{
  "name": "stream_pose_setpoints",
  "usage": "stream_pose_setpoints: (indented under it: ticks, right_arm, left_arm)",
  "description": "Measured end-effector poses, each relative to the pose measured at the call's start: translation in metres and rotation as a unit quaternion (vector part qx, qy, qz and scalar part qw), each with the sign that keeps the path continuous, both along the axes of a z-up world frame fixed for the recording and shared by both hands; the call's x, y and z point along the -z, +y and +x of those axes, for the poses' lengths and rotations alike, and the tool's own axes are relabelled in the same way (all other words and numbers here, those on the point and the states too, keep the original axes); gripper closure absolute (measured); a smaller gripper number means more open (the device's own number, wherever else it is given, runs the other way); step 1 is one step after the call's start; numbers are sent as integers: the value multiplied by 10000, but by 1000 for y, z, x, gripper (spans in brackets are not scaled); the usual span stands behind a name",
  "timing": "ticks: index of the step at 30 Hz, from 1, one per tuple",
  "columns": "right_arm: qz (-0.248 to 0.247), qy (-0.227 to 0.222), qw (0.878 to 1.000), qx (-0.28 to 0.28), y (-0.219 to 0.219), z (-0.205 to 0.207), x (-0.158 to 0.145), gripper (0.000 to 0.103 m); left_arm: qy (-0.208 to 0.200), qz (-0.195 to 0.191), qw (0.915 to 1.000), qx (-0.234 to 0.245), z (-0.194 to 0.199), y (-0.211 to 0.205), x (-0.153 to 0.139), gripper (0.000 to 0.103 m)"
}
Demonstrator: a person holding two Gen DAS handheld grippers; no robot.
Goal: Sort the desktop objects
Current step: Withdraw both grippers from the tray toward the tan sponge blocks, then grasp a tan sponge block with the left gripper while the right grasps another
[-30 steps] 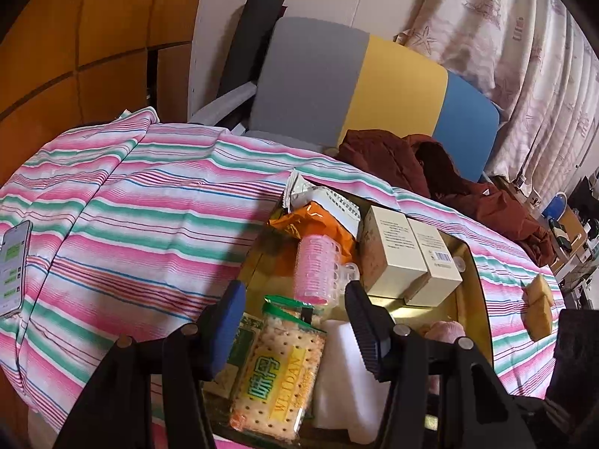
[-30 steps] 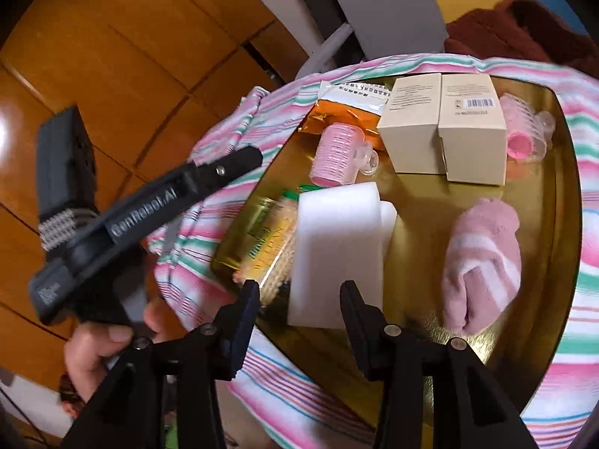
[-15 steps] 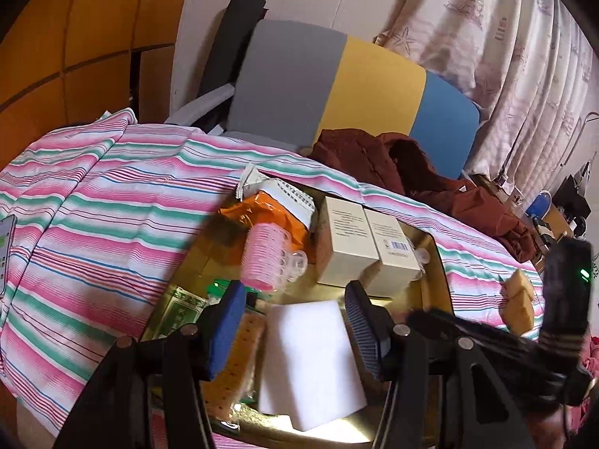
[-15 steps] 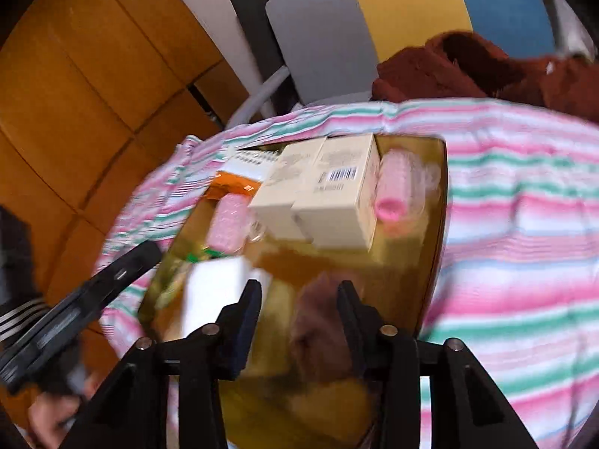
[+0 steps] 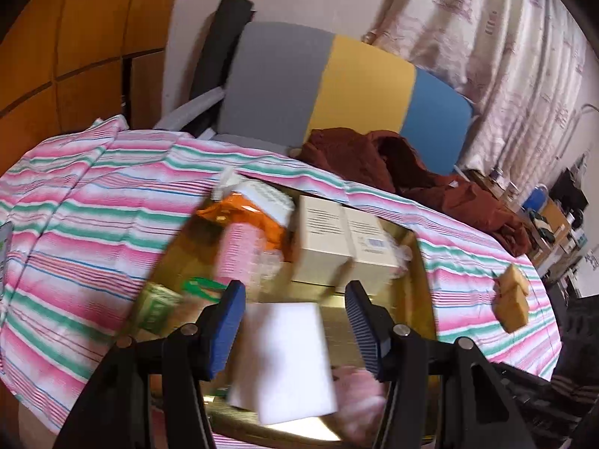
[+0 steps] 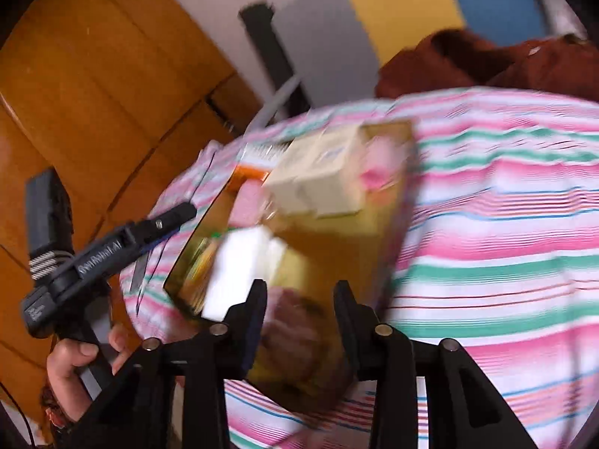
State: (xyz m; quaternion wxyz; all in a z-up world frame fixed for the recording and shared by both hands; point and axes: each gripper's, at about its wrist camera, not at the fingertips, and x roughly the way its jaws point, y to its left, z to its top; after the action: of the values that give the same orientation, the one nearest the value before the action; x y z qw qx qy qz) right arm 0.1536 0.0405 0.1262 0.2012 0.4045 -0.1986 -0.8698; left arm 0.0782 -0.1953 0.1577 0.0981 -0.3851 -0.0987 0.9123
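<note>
1. Left gripper: spread wide, nothing between the blue pads, hovering over the near end of the gold tray.
2. Right gripper: spread too, empty, hanging above the tray's near corner; pink sock blurred in the gap below.
3. Tray: flat on the striped cloth, crowded with the things to sort.
4. White sponge: lying flat at the near edge, right under the left gripper's gap.
5. Two cream boxes: side by side, touching, at the far middle of the tray.
6. Pink roller: left of the boxes, just in front of the orange packet.
7. Green packet: at the tray's left edge, blurred.
8. Second pink roller: beyond the boxes in the right view, smeared by motion.
9. Hand: seen low left in the right view, wrapped round the left gripper's handle.
10. Brown garment: heaped behind the tray, against the chair.
11. Small tan blocks: on the cloth, well right of the tray.
</note>
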Motion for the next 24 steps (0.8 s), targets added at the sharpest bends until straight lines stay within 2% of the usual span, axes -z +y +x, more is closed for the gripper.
stream_pose_setpoints:
  ticks: [2, 3, 7, 11, 17, 19, 21, 24]
  right_arm:
    - [21, 196, 9989, 435, 27, 14, -5, 52]
    - [121, 293, 9972, 670, 41, 21, -6, 50]
    - [627, 636, 9833, 1588, 96, 49, -10, 48]
    - [805, 545, 9660, 2394, 159, 70, -6, 42]
    - [755, 196, 9427, 3244, 240, 88, 4, 38]
    - [731, 160, 9376, 3396, 258, 95, 6, 38]
    - [707, 124, 9322, 3546, 277, 103, 8, 37]
    - [664, 97, 9251, 3736, 301, 111, 11, 34]
  left_arm:
    - [0, 24, 9998, 196, 2, 18, -1, 47]
    - [29, 28, 9994, 332, 3, 31, -1, 46]
    - [45, 3, 9954, 962, 6, 94, -1, 45]
    - [19, -3, 9861, 1660, 12, 164, 2, 45]
    - [-107, 75, 9612, 2755, 22, 275, 16, 41]
    - [-121, -70, 9559, 2933, 24, 303, 23, 40]
    - [-11, -215, 9464, 3223, 29, 333, 28, 36]
    - [185, -444, 9291, 3668, 37, 376, 35, 35]
